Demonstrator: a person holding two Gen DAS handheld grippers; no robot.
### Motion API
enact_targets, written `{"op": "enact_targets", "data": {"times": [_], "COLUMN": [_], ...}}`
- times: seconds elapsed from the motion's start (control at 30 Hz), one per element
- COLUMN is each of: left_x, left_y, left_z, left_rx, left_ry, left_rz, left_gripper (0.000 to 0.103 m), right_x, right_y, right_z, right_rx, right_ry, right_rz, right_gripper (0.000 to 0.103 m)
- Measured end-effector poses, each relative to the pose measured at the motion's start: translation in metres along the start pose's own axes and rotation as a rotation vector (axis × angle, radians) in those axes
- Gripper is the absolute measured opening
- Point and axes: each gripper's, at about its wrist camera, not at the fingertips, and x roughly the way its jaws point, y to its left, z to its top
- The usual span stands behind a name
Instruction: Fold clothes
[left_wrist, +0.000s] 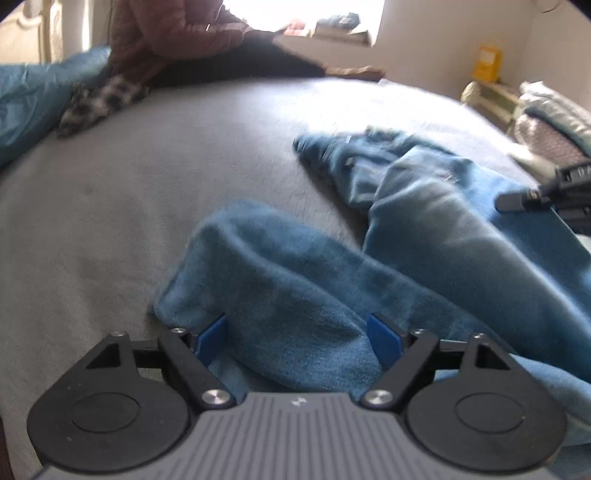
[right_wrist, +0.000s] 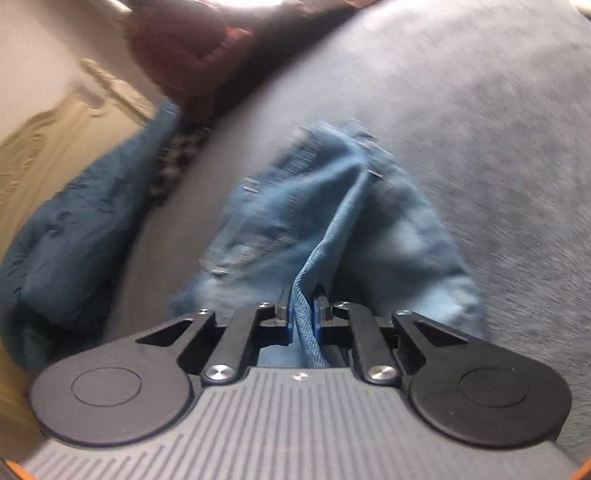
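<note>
A pair of light blue jeans lies crumpled on the grey bed cover. My left gripper stands open and wide over one bunched trouser leg. The denim fills the gap between its blue pads. In the right wrist view, my right gripper is shut on a raised fold of the jeans, and the pinched denim runs back between its jaws. The waistband end lies beyond it. One of the right gripper's fingers shows at the right edge of the left wrist view, above the other leg.
A person in a reddish padded jacket sits at the far side of the bed. A teal blanket and a checked cloth lie at the far left. Folded bedding and a yellow object stand off the bed's right side.
</note>
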Motion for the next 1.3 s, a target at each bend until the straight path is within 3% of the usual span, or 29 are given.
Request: {"op": "enact_targets", "data": {"times": [0.1, 0.17, 0.37, 0.43, 0.53, 0.63, 0.73, 0.8, 0.93, 1.0, 1.13, 1.23, 1.3], "left_x": [-0.019, -0.028, -0.053, -0.058, -0.056, -0.046, -0.034, -0.027, -0.021, -0.017, -0.006, 0.003, 0.009], "left_y": [0.010, 0.023, 0.051, 0.053, 0.050, 0.047, 0.046, 0.047, 0.046, 0.046, 0.048, 0.050, 0.051], "left_z": [0.005, 0.012, 0.029, 0.033, 0.035, 0.035, 0.033, 0.033, 0.033, 0.036, 0.044, 0.050, 0.053], "left_rx": [-0.005, -0.064, -0.201, -0.205, -0.188, -0.180, -0.188, -0.203, -0.215, -0.215, -0.234, -0.250, -0.265], "left_ry": [-0.053, -0.064, -0.112, -0.128, -0.128, -0.104, -0.080, -0.070, -0.078, -0.079, -0.064, -0.055, -0.044], "left_rz": [-0.010, -0.042, -0.173, -0.210, -0.233, -0.226, -0.216, -0.218, -0.205, -0.198, -0.185, -0.175, -0.162], "left_gripper": [0.083, 0.083, 0.083, 0.083, 0.084, 0.084, 0.083, 0.082, 0.081, 0.081, 0.069, 0.056, 0.053], "right_x": [0.001, 0.006, 0.033, 0.044, 0.053, 0.048, 0.021, -0.001, -0.045, -0.061, -0.065, -0.055, -0.044], "right_y": [0.030, 0.055, 0.124, 0.145, 0.165, 0.173, 0.166, 0.156, 0.111, 0.068, -0.030, -0.084, -0.098], "right_z": [-0.004, -0.013, -0.061, -0.087, -0.115, -0.124, -0.110, -0.096, -0.055, -0.027, 0.008, 0.019, 0.020], "right_rx": [-0.082, -0.151, -0.356, -0.462, -0.596, -0.646, -0.593, -0.536, -0.339, -0.184, 0.126, 0.222, 0.230], "right_ry": [-0.007, 0.022, 0.192, 0.249, 0.287, 0.287, 0.215, 0.153, 0.031, -0.045, -0.137, -0.148, -0.119], "right_rz": [0.073, 0.115, 0.225, 0.208, 0.138, 0.114, 0.137, 0.150, 0.197, 0.193, 0.038, -0.095, -0.111], "right_gripper": [0.006, 0.006, 0.006, 0.007, 0.017, 0.036, 0.060, 0.065, 0.086, 0.086, 0.086, 0.086, 0.086]}}
